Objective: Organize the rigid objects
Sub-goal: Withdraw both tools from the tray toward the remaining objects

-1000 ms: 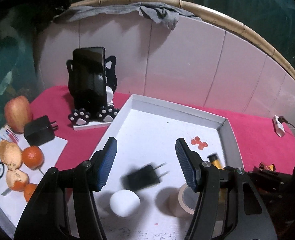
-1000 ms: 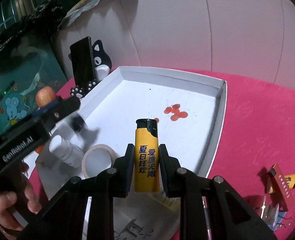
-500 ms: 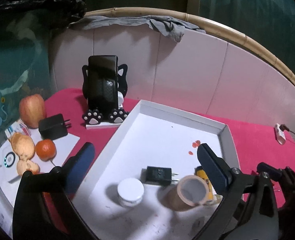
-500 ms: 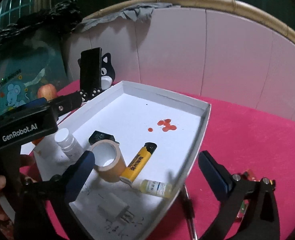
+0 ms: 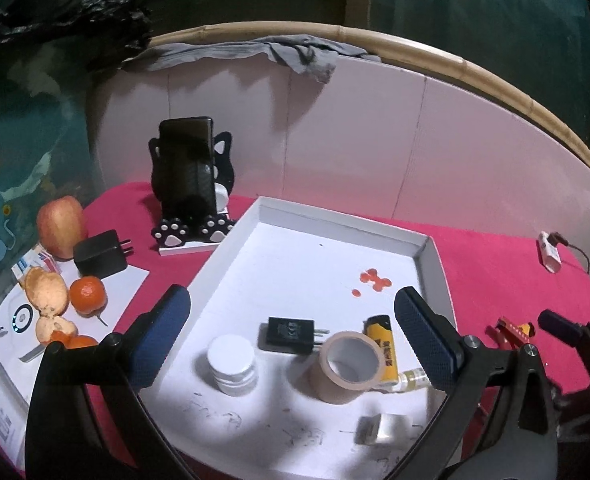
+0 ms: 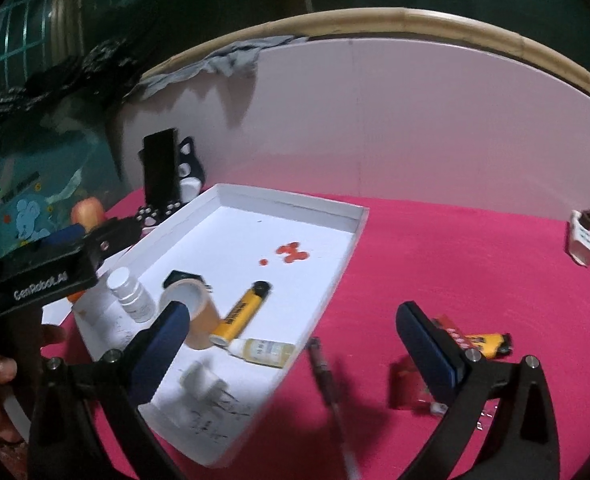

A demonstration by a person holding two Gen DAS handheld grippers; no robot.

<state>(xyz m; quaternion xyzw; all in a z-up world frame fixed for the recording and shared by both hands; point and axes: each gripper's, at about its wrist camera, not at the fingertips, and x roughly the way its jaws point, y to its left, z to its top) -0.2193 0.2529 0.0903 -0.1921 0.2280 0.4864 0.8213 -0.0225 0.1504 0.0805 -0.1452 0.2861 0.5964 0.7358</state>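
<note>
A white tray (image 5: 427, 248) (image 6: 335, 276) on the pink table holds a black charger (image 5: 291, 334), a white jar (image 5: 231, 364), a tape roll (image 5: 349, 366) (image 6: 193, 304), a yellow lighter (image 5: 383, 348) (image 6: 241, 312), a small dropper bottle (image 6: 263, 348) and a white plug (image 5: 383, 428). My left gripper (image 5: 291, 338) is open and empty above the tray's near end. My right gripper (image 6: 291, 344) is open and empty over the tray's right edge. A pen (image 6: 327, 380) lies on the cloth between its fingers. A second lighter (image 6: 487, 342) and a red box (image 6: 451, 330) lie to the right.
A cat-shaped stand with a phone (image 5: 187, 176) stands behind the tray at the left. A second black charger (image 5: 99, 254), an apple (image 5: 61, 226), oranges (image 5: 87, 295) and peels lie at the left. A white USB adapter (image 5: 549, 252) (image 6: 581, 240) lies far right. White panels back the table.
My left gripper opened and let the black charger go into the tray. My right gripper opened and let the yellow lighter go into the tray. Both pulled back and up; the right swung right.
</note>
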